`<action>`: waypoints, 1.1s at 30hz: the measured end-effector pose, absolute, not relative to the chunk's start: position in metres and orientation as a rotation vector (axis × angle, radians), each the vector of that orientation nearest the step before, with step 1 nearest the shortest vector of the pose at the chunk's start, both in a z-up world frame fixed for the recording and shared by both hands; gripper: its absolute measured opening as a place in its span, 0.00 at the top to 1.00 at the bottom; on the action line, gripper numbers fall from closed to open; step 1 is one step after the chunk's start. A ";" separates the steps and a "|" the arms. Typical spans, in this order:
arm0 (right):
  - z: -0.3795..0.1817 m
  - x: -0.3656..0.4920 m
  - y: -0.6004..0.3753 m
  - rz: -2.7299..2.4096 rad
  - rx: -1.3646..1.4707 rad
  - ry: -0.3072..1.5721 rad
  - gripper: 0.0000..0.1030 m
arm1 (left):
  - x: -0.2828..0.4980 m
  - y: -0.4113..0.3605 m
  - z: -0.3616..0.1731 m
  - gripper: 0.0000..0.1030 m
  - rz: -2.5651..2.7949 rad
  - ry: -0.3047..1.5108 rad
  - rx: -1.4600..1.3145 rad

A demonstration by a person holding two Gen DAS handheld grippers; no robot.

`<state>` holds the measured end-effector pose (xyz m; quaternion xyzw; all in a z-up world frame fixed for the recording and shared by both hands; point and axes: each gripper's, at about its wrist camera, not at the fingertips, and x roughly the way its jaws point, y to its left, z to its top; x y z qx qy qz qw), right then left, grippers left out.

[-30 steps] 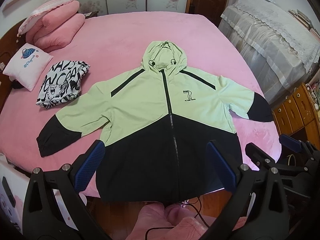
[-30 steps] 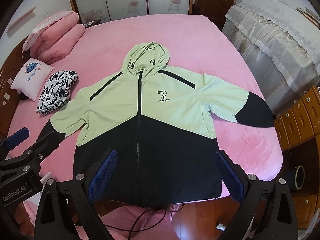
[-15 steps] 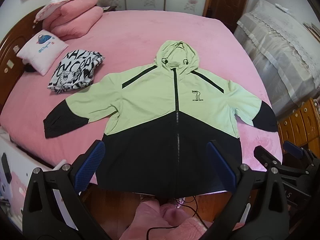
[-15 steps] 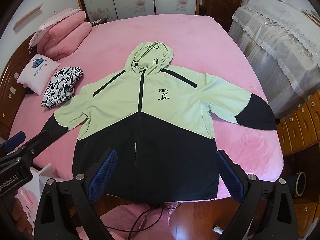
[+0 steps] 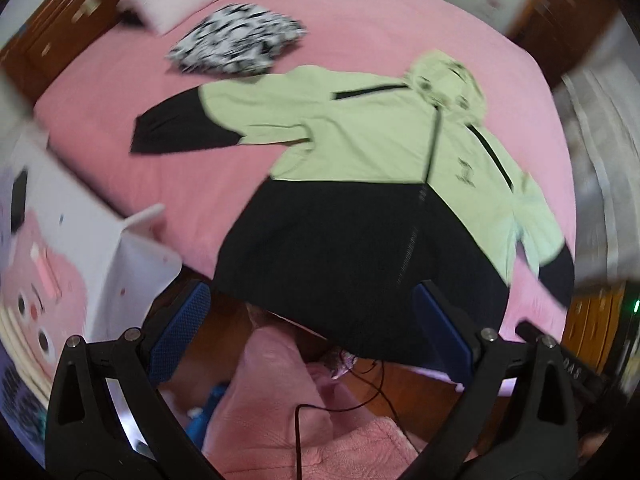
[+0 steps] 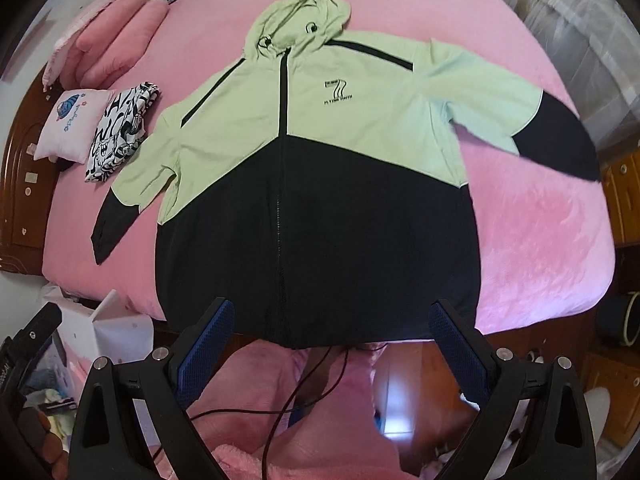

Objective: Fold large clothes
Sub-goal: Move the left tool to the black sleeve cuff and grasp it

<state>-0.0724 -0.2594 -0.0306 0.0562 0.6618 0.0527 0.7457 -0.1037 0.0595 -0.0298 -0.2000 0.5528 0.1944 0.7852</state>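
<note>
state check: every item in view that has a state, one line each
jacket: spread flat on the bed, front up, zipped, unfolded, sleeves out
hood: flat above the collar
patterned garment: folded, beside the jacket's sleeve
white pillow: lying next to the patterned garment
left claw: open, empty
right claw: open, empty

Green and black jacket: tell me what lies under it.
The jacket lies spread flat on the pink bed cover, which shows all around it. Its hem overhangs the bed's near edge. Anything beneath the fabric is hidden.
</note>
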 end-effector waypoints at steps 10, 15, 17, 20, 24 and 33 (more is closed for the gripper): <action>-0.047 -0.028 -0.235 -0.019 0.171 1.511 0.04 | -0.092 0.196 -0.064 0.03 0.557 1.173 -0.712; -0.052 -0.001 -0.191 -0.115 0.148 1.544 0.04 | -0.063 0.278 -0.087 0.03 0.580 1.206 -0.854; -0.055 0.008 -0.170 -0.136 0.125 1.557 0.04 | -0.054 0.304 -0.094 0.03 0.594 1.207 -0.881; -0.061 0.020 -0.129 -0.156 0.069 1.582 0.04 | -0.040 0.351 -0.115 0.03 0.617 1.214 -0.941; -0.072 0.025 -0.069 -0.135 -0.059 1.619 0.04 | -0.027 0.413 -0.158 0.17 0.660 1.244 -1.042; -0.097 -0.003 0.044 0.100 -0.277 1.655 0.04 | -0.022 0.506 -0.291 0.48 0.848 1.159 -1.311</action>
